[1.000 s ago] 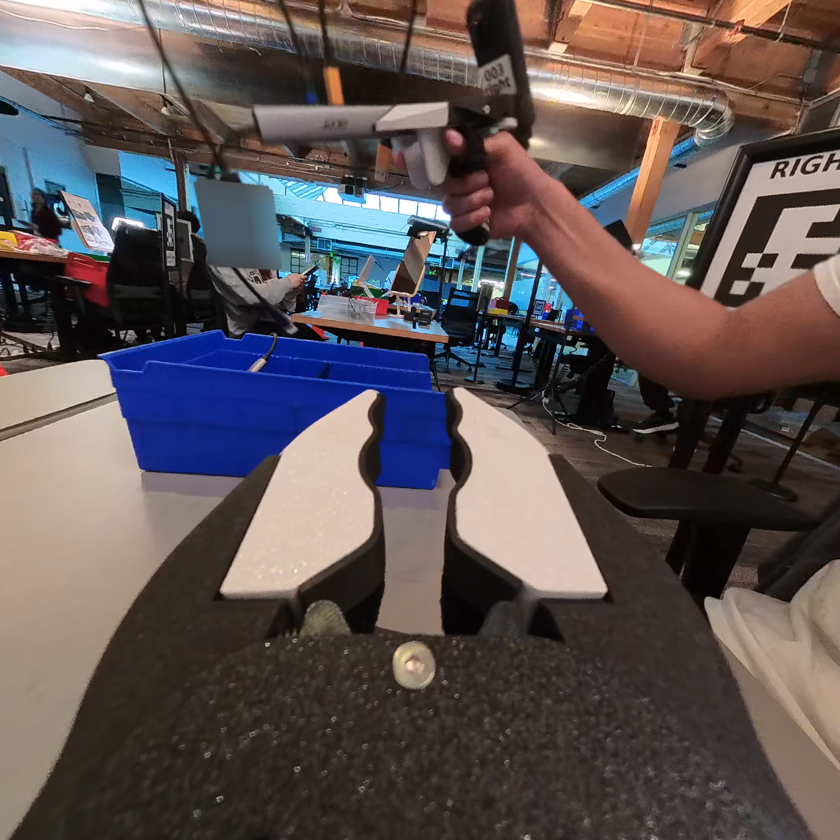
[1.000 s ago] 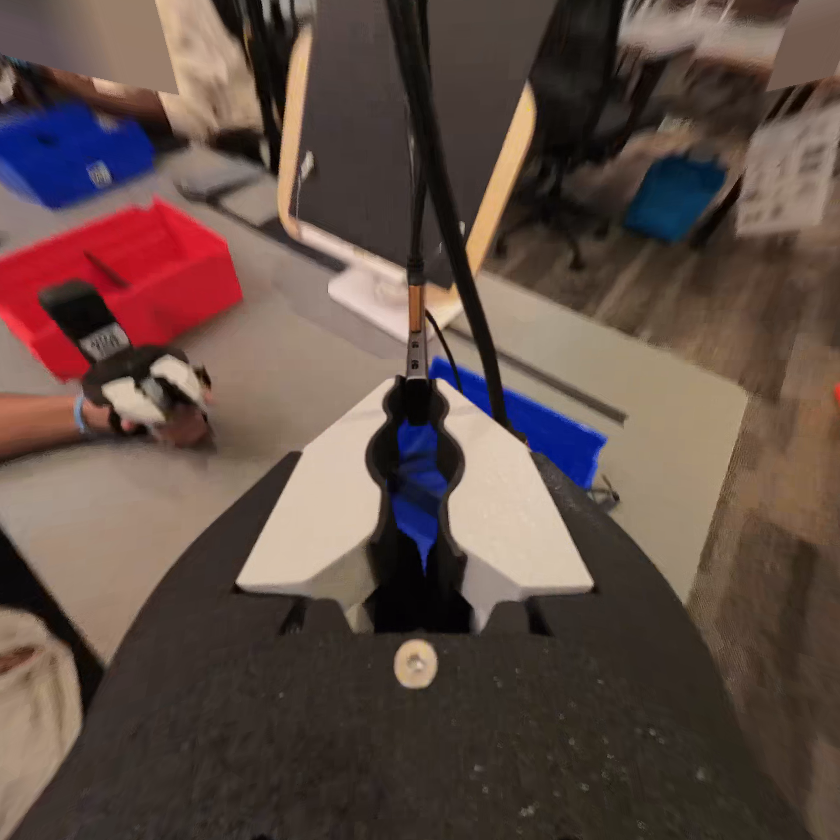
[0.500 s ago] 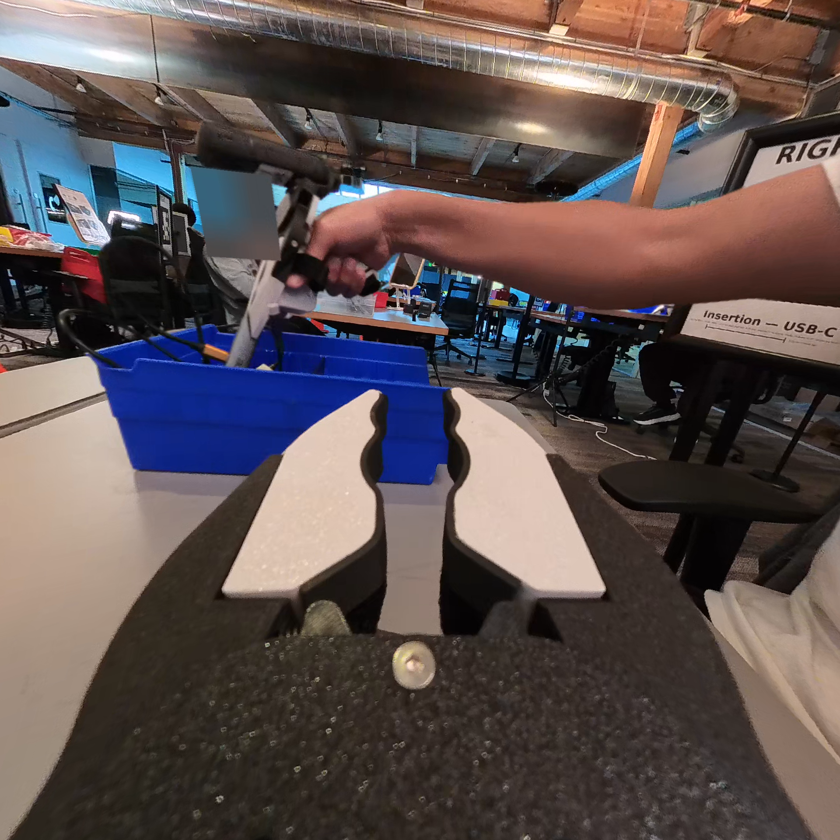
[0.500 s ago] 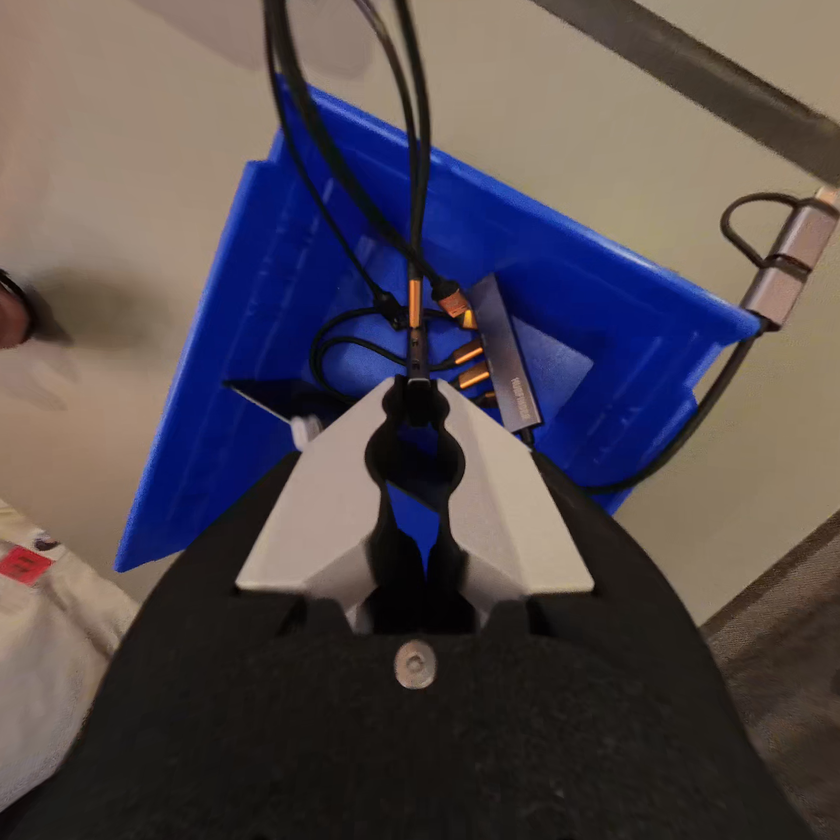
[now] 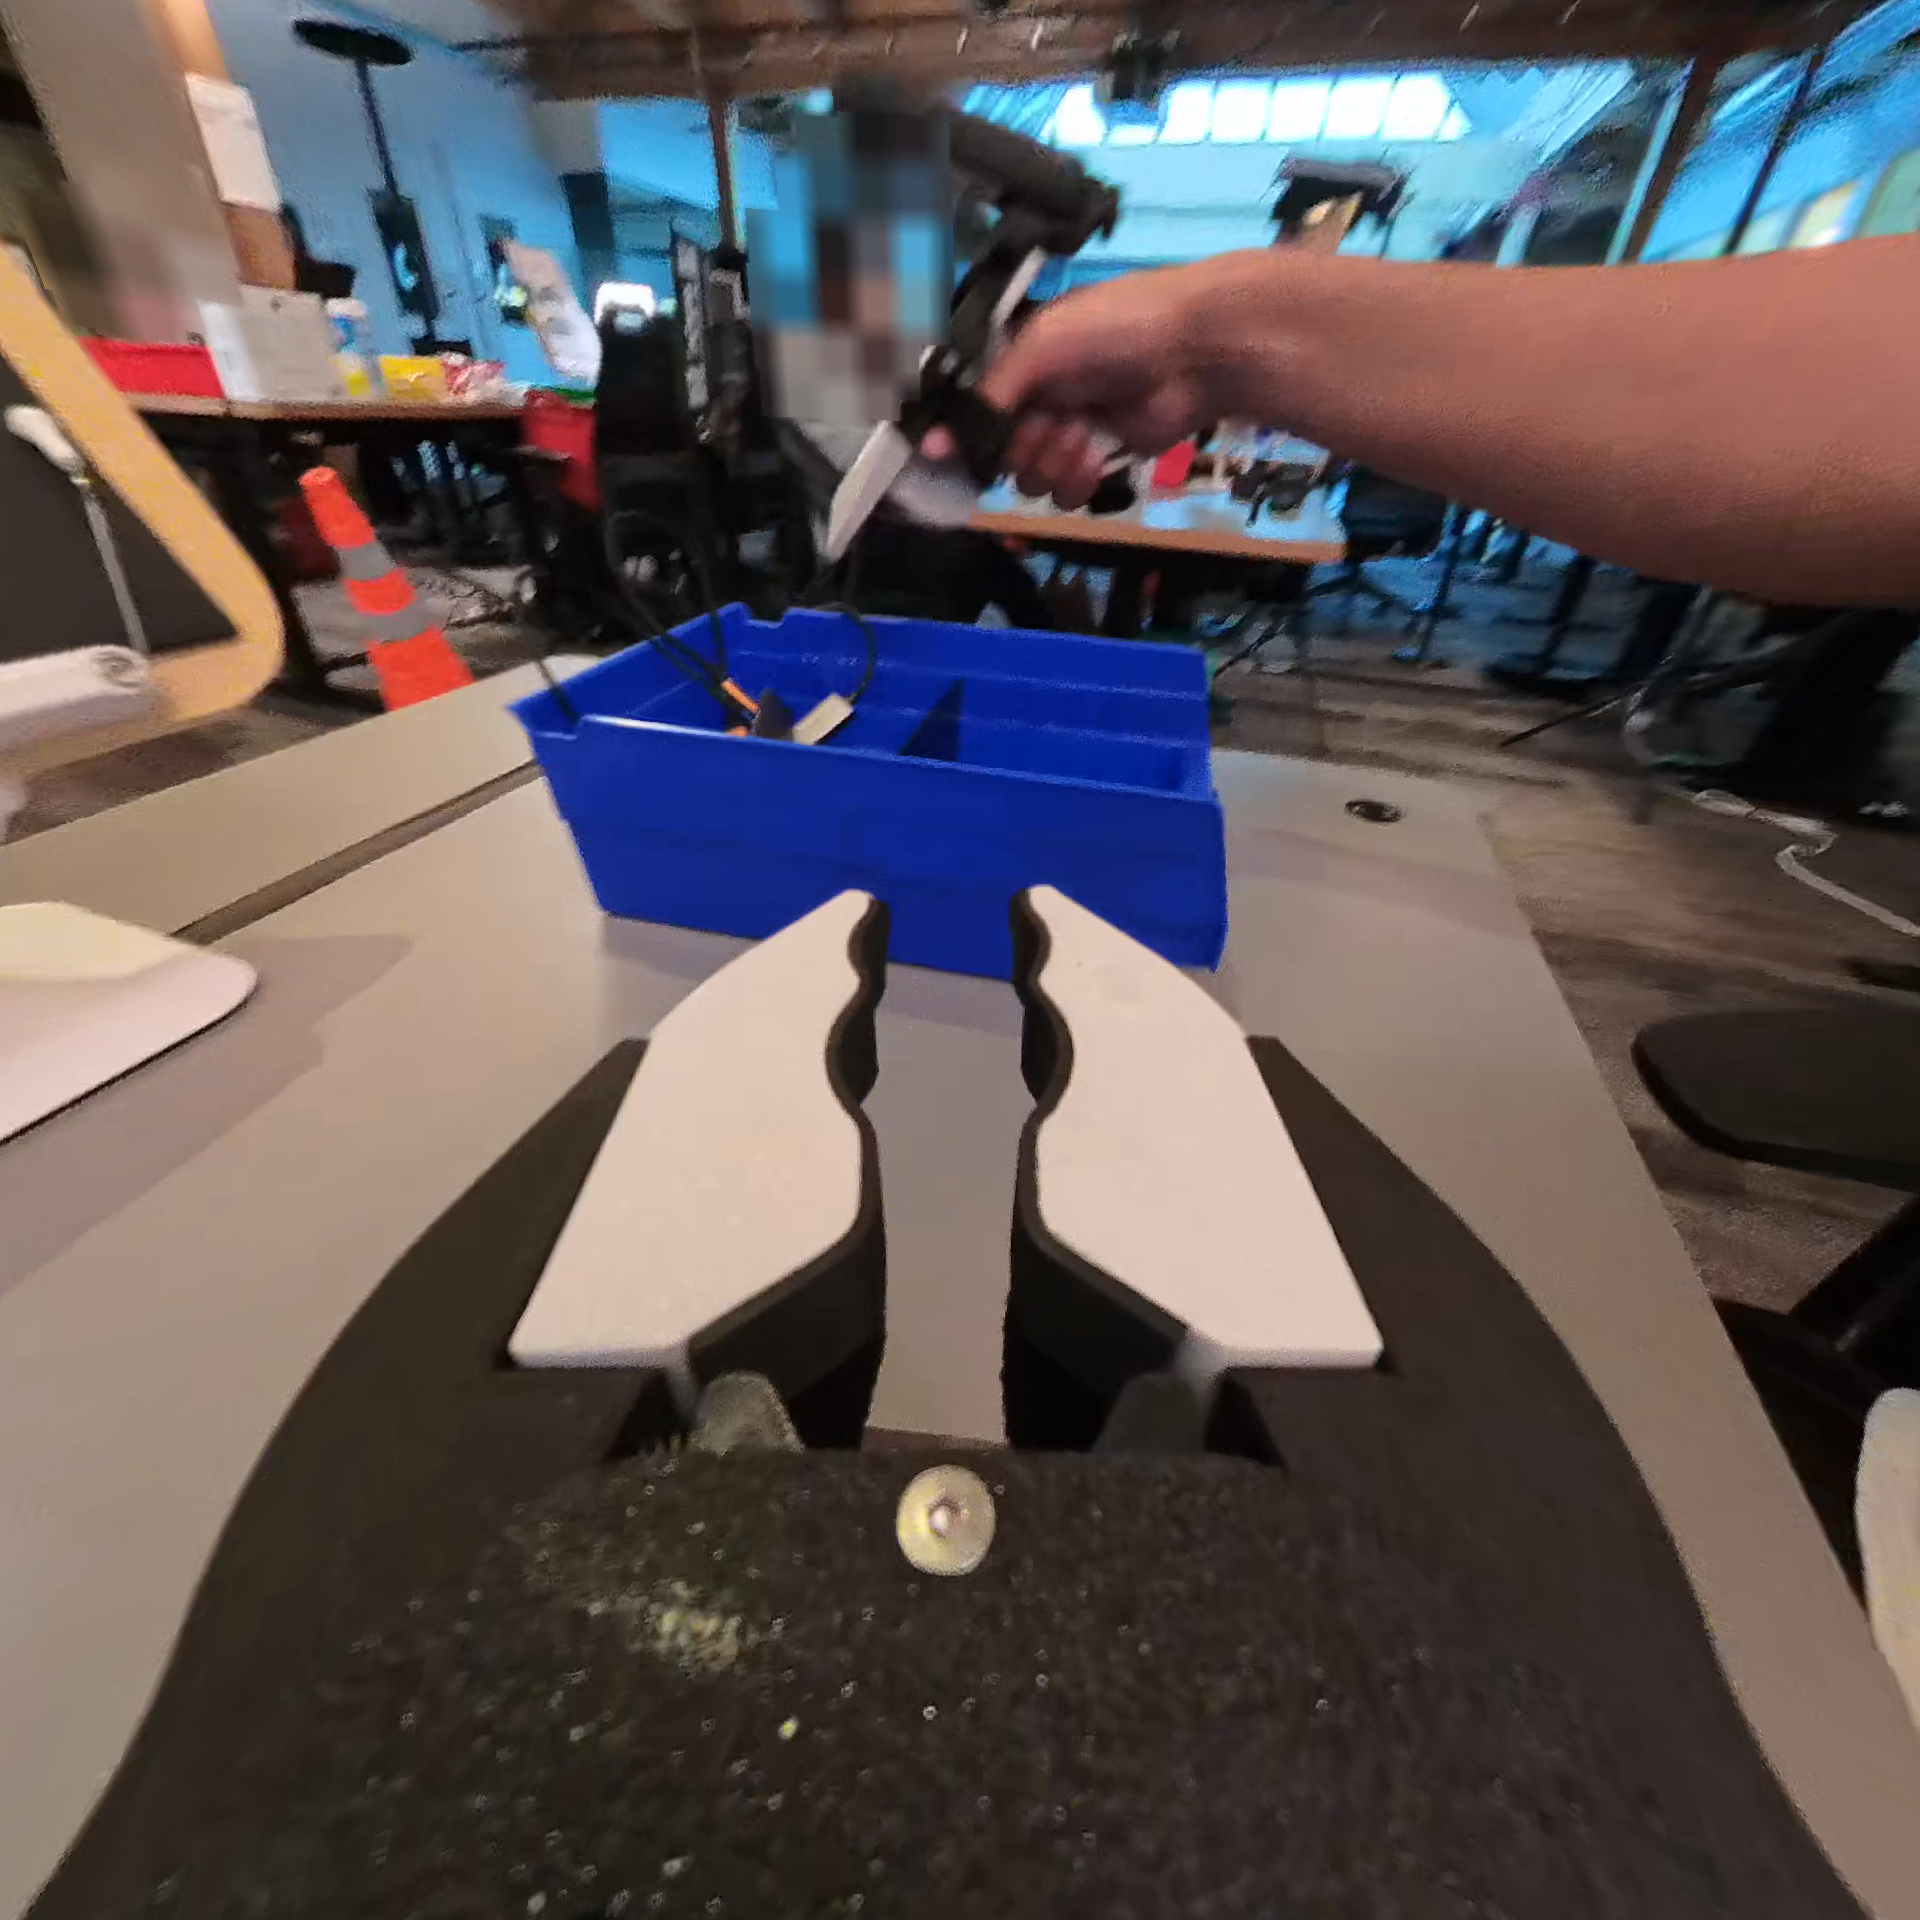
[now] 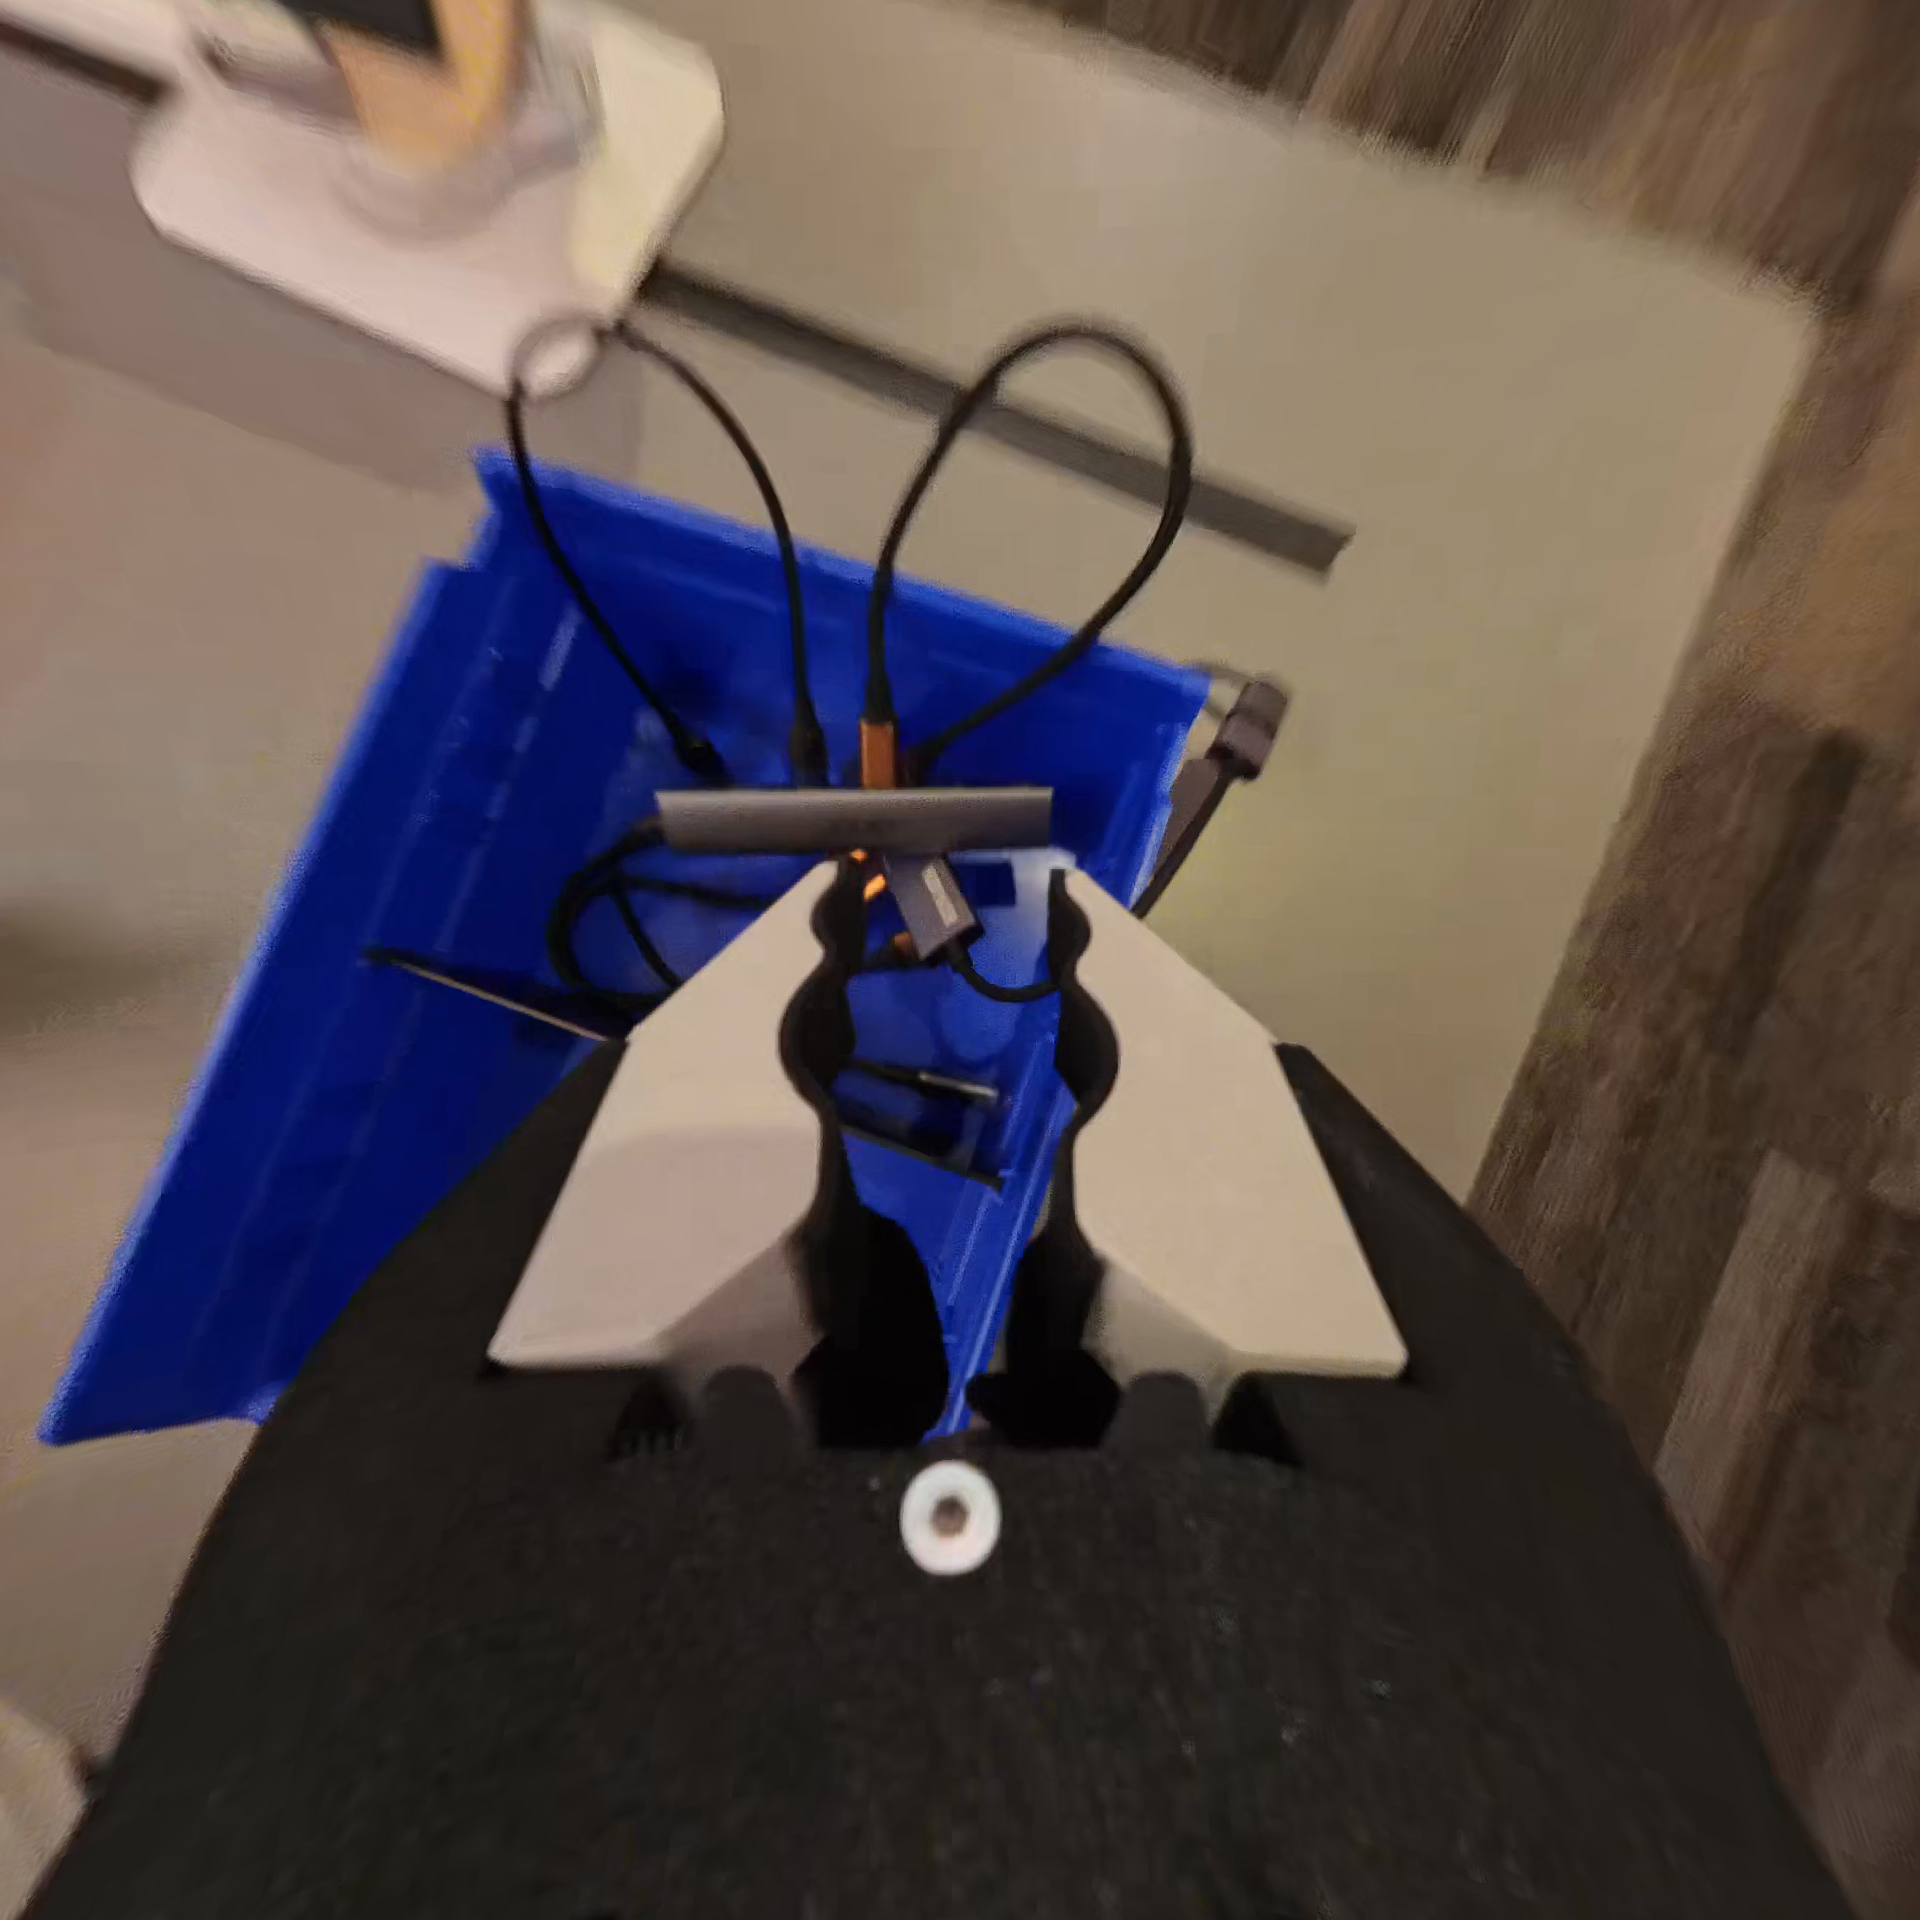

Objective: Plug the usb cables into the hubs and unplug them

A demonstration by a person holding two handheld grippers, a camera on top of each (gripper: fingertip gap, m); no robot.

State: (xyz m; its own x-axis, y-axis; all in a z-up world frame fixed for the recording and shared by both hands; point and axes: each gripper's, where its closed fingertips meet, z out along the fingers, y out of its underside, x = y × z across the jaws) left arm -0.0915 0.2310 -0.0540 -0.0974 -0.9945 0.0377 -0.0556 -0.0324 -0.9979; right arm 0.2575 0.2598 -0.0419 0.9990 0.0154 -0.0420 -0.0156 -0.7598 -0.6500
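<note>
A blue divided bin [image 5: 904, 831] stands on the grey table [image 5: 416, 1039]. It holds a grey hub [image 6: 852, 819] with several black cables [image 6: 1132, 540] and orange-ended plugs [image 6: 876, 748]. My right gripper [image 6: 945, 883] is open and empty just above the hub, pointing down into the bin [image 6: 416, 935]. In the left wrist view a hand holds it [image 5: 847, 525] above the bin's left compartment. My left gripper [image 5: 945, 920] is open and empty, low over the table just in front of the bin.
A white stand base [image 5: 94, 997] with a wood-edged dark panel sits on the table at the left; it also shows in the right wrist view [image 6: 416, 156]. A grey adapter [image 6: 1242, 727] hangs outside the bin's far wall. A black chair seat [image 5: 1787, 1091] is at the right. An orange cone [image 5: 384, 592] stands on the floor behind. About 35 cm separates my left fingertips from my right.
My right gripper lowered the cable it was shut on into the blue bin and opened; the hub and cables now lie in the bin. My left gripper has risen and pulled back a little.
</note>
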